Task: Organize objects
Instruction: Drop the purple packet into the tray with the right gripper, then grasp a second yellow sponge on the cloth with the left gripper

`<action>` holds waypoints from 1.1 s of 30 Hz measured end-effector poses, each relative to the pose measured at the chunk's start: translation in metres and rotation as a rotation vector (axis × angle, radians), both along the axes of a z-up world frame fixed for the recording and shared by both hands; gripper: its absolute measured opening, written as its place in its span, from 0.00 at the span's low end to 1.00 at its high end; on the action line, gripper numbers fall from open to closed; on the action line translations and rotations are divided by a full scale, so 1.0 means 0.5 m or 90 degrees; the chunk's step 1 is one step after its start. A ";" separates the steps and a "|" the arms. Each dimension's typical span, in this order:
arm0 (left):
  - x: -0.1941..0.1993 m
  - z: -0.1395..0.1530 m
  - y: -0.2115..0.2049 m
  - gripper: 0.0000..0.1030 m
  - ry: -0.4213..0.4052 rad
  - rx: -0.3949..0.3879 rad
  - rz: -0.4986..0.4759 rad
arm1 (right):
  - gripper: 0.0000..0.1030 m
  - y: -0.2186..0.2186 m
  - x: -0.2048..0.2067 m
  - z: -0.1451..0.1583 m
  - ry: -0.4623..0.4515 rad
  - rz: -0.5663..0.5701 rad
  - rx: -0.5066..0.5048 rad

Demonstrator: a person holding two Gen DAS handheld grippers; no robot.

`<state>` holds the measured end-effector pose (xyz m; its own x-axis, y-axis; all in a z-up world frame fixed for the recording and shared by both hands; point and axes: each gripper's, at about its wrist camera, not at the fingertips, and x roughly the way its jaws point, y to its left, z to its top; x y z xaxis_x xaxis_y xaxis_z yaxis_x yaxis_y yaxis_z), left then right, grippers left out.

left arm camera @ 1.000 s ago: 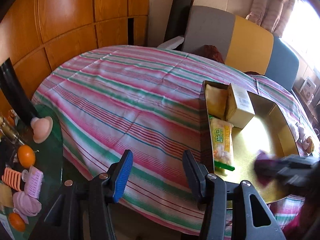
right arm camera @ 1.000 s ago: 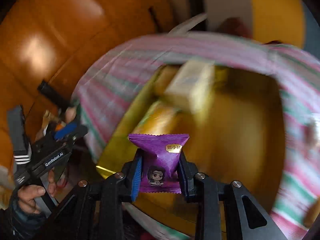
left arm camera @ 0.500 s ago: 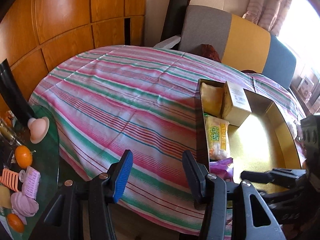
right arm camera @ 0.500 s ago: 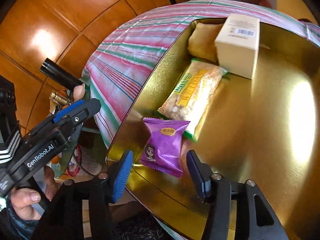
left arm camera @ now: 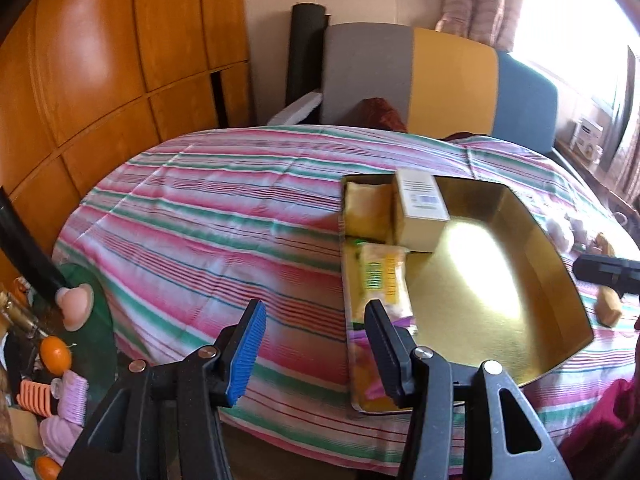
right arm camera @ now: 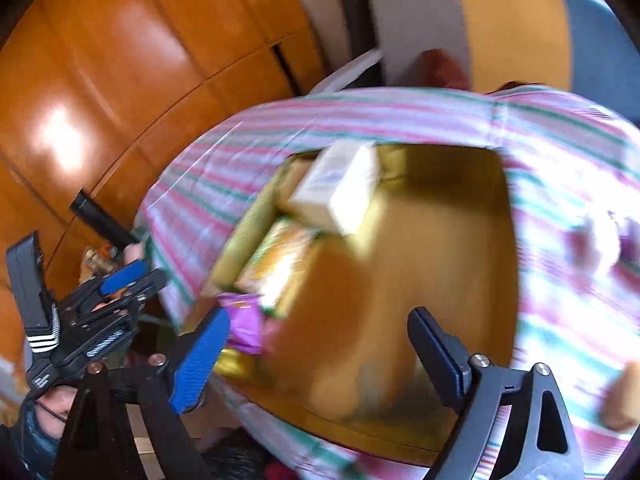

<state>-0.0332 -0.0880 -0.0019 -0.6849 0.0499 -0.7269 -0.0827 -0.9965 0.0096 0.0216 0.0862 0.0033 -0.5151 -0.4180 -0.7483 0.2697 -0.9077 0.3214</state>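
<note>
Purple snack packet (right arm camera: 244, 322) lies released in the gold tray's (right arm camera: 400, 300) near-left corner, beside the yellow-green packet (right arm camera: 280, 264).

The right gripper (right arm camera: 320, 344) has just been opening: its jaws stand wide, nothing between them, the packet just beyond its blue pad. That blurred right-wrist view alone shows the purple wrapper plainly; in the left-wrist view the left gripper (left arm camera: 316, 344), half-spread and empty over the striped cloth (left arm camera: 200, 232), hides that corner but gives the cream box (left arm camera: 420, 208) and the yellow packet (left arm camera: 366, 210) behind it sharply.
</note>
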 end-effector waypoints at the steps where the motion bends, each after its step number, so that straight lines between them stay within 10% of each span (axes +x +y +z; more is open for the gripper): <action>1: 0.001 0.001 0.007 0.50 -0.001 0.004 -0.006 | 0.89 0.030 0.002 0.007 0.004 -0.020 0.006; 16: 0.007 0.016 0.187 0.50 -0.010 -0.010 -0.147 | 0.94 0.589 0.061 0.053 0.022 -0.423 0.137; 24: 0.016 0.038 0.350 0.49 -0.008 -0.001 -0.271 | 0.94 0.816 0.165 -0.015 -0.018 -0.719 -0.084; 33: 0.042 0.018 0.564 0.49 -0.098 0.044 -0.415 | 0.97 0.812 0.144 -0.036 -0.046 -0.686 -0.148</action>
<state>-0.0123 0.1941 0.0071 -0.3876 0.4680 -0.7941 -0.6635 -0.7398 -0.1122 0.0937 0.4921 -0.0148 -0.6528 0.0892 -0.7522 -0.6522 -0.5713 0.4983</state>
